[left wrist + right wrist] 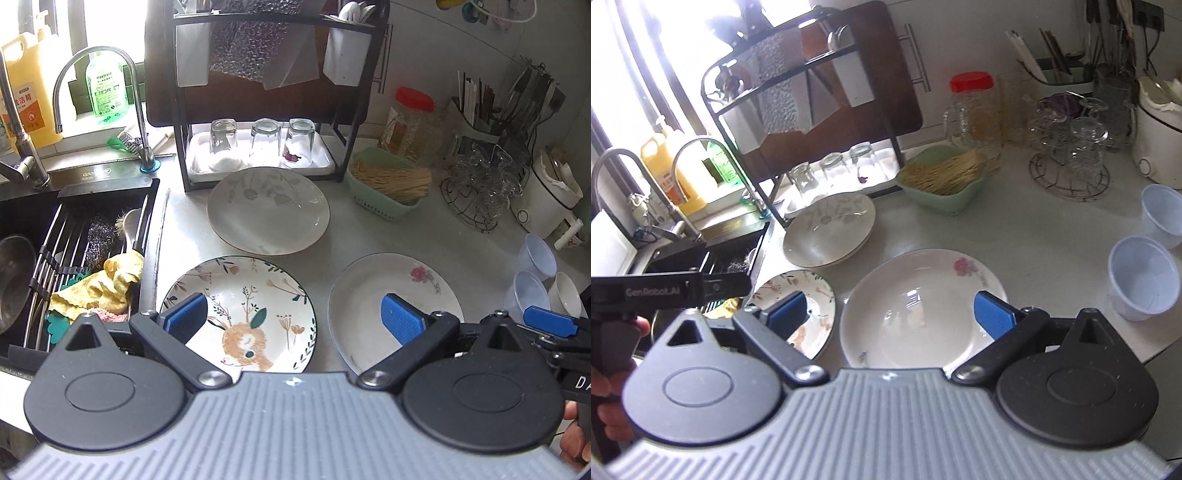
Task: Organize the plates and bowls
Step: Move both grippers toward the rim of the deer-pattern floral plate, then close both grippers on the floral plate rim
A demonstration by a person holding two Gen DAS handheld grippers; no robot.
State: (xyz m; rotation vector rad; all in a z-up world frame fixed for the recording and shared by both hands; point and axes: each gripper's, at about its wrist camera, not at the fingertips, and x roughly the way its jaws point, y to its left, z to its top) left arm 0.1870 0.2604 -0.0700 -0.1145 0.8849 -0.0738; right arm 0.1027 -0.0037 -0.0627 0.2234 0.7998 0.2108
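Note:
Three plates lie on the white counter. A deer-patterned plate (pixel 255 295) (pixel 816 291) is at the front left by the sink. A white plate with a pink rose (pixel 384 280) (pixel 916 295) is at the front right. A pale leaf-print plate (pixel 267 210) (pixel 831 225) lies behind them, before the black rack. My left gripper (pixel 293 317) is open and empty above the gap between the front plates. My right gripper (pixel 892 314) is open and empty over the rose plate's near rim; one of its blue fingers (pixel 550 320) shows in the left wrist view.
A black dish rack (pixel 266 110) holds three upturned glasses (pixel 264 142). The sink (pixel 55 258) with cloths is at the left. A green basket of noodles (pixel 391 184), a red-lidded jar (pixel 410 122), a wire glass stand (pixel 1071 162) and plastic cups (pixel 1141 280) stand at the right.

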